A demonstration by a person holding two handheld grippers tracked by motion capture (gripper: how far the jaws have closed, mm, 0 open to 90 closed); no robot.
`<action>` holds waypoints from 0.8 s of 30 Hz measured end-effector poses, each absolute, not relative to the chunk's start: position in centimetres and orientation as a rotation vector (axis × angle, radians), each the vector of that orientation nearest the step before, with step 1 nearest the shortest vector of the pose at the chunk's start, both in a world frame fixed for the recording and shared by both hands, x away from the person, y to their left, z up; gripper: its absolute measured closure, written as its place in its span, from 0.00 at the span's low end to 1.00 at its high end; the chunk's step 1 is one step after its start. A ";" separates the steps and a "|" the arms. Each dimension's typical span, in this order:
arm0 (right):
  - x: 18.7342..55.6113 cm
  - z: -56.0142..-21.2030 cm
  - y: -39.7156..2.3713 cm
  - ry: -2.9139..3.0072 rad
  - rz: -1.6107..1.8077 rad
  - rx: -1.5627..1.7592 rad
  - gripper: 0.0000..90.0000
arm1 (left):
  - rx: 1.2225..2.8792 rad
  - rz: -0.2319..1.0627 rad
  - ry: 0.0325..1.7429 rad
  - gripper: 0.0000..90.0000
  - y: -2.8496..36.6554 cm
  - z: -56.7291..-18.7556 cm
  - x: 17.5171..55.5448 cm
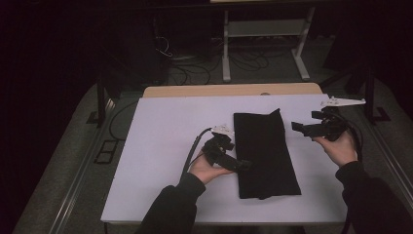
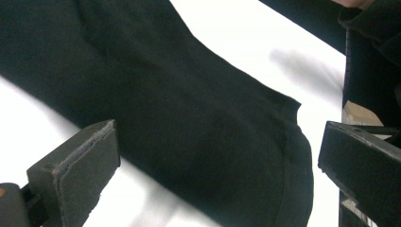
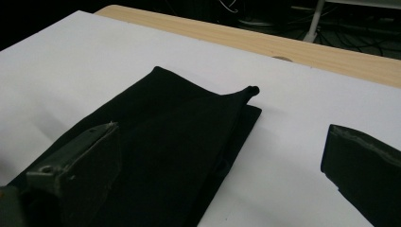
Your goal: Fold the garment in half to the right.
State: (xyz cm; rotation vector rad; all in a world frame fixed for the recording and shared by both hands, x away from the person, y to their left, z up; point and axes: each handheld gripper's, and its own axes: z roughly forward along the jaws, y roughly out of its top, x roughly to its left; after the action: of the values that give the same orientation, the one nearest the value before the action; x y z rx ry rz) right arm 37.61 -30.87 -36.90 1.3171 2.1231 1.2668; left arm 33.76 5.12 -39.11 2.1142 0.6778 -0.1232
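Note:
A black folded cloth (image 1: pixel 265 153) lies flat on the white table top (image 1: pixel 156 141), long side running away from me. My left gripper (image 1: pixel 245 165) is at the cloth's left edge, near its front half, jaws open. In the left gripper view the cloth (image 2: pixel 189 109) stretches between the two spread jaws of the left gripper (image 2: pixel 217 170). My right gripper (image 1: pixel 297 127) hovers just right of the cloth's far right part, open and holding nothing. In the right gripper view the cloth (image 3: pixel 179 137) and its far corner sit ahead of the right gripper (image 3: pixel 222 165).
A wooden strip (image 1: pixel 229 90) borders the table's far edge. Beyond it are cables on the floor (image 1: pixel 195 68) and a white frame's legs (image 1: pixel 226 48). Bare white surface lies left of the cloth. A dark sleeve (image 2: pixel 373 56) shows in the left gripper view.

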 end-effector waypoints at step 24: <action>35.3 -36.9 -30.9 2.137 1.271 1.297 0.00 | 2.033 -0.042 0.721 0.00 10.8 -39.3 32.6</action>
State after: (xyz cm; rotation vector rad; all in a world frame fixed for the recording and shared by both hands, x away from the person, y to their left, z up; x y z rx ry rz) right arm 35.33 -30.94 -36.89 1.2967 2.1369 1.2714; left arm 32.60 10.81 -39.33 2.0333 0.7206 -0.0423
